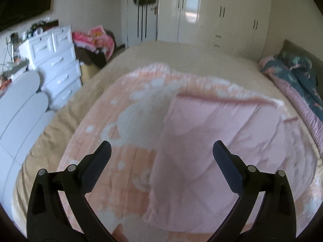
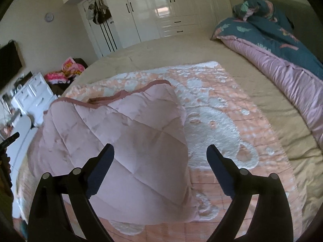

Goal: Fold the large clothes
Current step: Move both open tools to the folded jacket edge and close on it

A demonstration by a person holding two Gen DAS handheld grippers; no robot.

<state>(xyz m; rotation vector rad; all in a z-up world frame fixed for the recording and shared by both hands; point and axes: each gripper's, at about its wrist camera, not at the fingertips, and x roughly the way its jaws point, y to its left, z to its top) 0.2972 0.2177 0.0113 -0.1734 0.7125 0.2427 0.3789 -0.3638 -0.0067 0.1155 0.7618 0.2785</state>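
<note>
A large pink quilted blanket [image 2: 125, 137] lies on the bed, with its peach-and-white patterned face [image 2: 218, 121] up and part of it folded over so the plain pink side shows. In the left wrist view the folded pink part [image 1: 212, 133] lies right of the patterned part [image 1: 129, 121]. My left gripper [image 1: 161, 151] is open and empty above the blanket. My right gripper [image 2: 160, 153] is open and empty above the fold's edge. The left gripper's tip [image 2: 10, 139] shows at the far left of the right wrist view.
The bed has a beige sheet [image 2: 262, 92]. A teal and mauve duvet [image 2: 282, 46] is piled at its right side. A white drawer chest [image 1: 58, 64] and pink clutter [image 1: 94, 38] stand left of the bed. White wardrobes [image 2: 161, 10] line the far wall.
</note>
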